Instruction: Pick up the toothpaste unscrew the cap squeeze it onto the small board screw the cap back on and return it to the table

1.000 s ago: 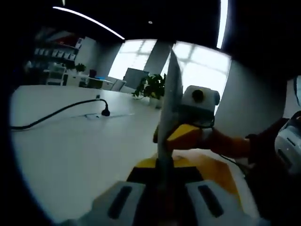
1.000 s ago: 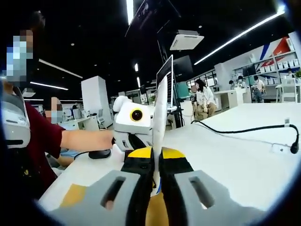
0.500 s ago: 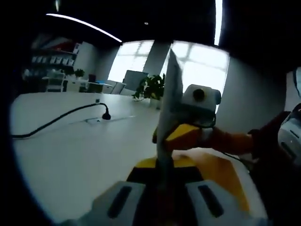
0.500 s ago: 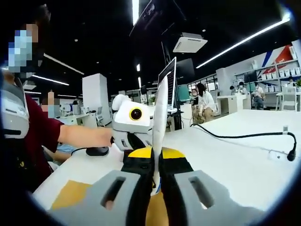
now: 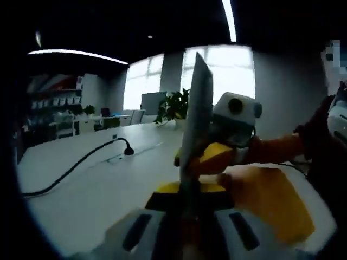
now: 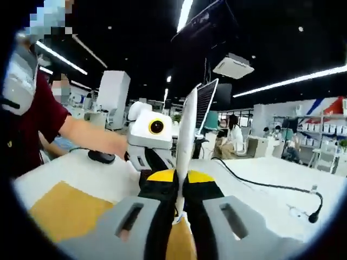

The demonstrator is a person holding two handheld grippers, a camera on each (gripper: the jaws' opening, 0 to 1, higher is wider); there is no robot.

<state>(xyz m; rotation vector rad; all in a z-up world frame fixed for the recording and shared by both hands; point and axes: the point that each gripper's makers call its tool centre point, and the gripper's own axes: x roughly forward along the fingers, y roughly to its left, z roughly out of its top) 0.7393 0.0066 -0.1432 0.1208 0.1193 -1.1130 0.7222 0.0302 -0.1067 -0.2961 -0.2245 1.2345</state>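
Toothpaste: tube (image 5: 194, 135) upright above the table (image 5: 103, 189), edge-on, between both grippers.
Left gripper (image 5: 187, 216): clamped on the tube.
Right gripper (image 6: 179, 203): pinching the same tube.
Board (image 6: 59, 208): yellow, near-left on table.

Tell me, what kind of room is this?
Probably a big open office or lab. A long white table carries a black cable, bright strip lights run across the dark ceiling, shelves line the wall, and people sit farther back.
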